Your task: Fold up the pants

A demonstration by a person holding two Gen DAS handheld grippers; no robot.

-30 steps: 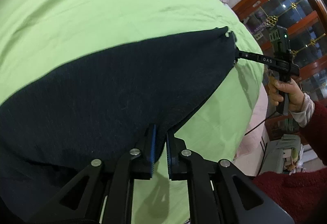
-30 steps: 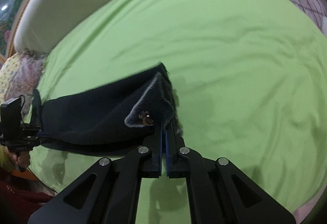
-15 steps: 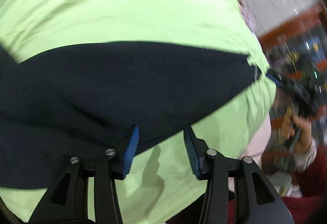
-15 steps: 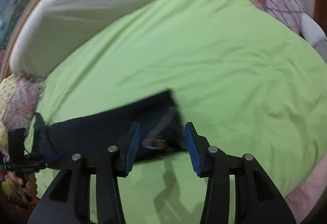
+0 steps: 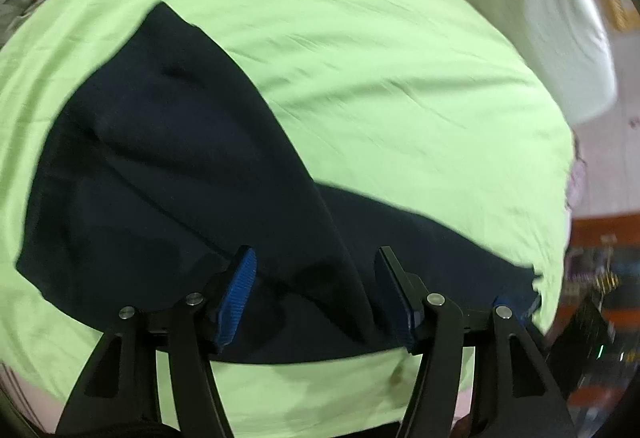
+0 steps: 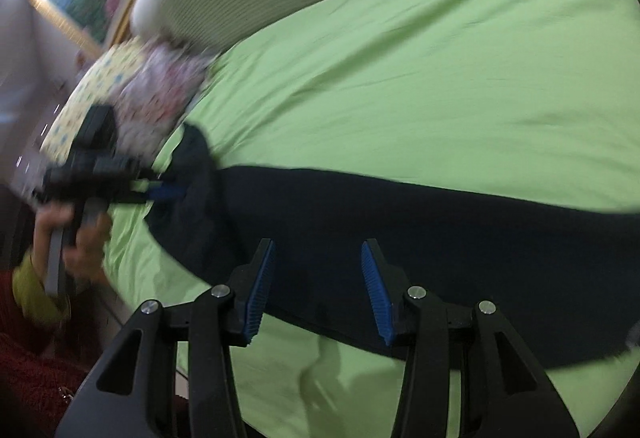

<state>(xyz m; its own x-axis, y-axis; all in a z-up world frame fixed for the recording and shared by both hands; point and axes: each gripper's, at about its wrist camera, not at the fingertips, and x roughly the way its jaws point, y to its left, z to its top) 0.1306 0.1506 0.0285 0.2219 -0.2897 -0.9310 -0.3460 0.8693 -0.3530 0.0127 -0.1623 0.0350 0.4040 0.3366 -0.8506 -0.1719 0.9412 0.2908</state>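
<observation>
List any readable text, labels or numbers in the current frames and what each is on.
None readable.
The other gripper's body, seen from the right wrist view: too blurred to show any marking.
Dark pants, green sheet, patterned pillow: no print or label visible.
Background by the wooden cabinet: only blurred lights, no legible signs.

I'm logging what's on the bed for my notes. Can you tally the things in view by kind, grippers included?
Dark navy pants: 1
Green bedsheet: 1
Patterned pillows: 2
Grippers, left gripper with jaws opening and right gripper open, neither holding the pants: 2
Total: 6
</observation>
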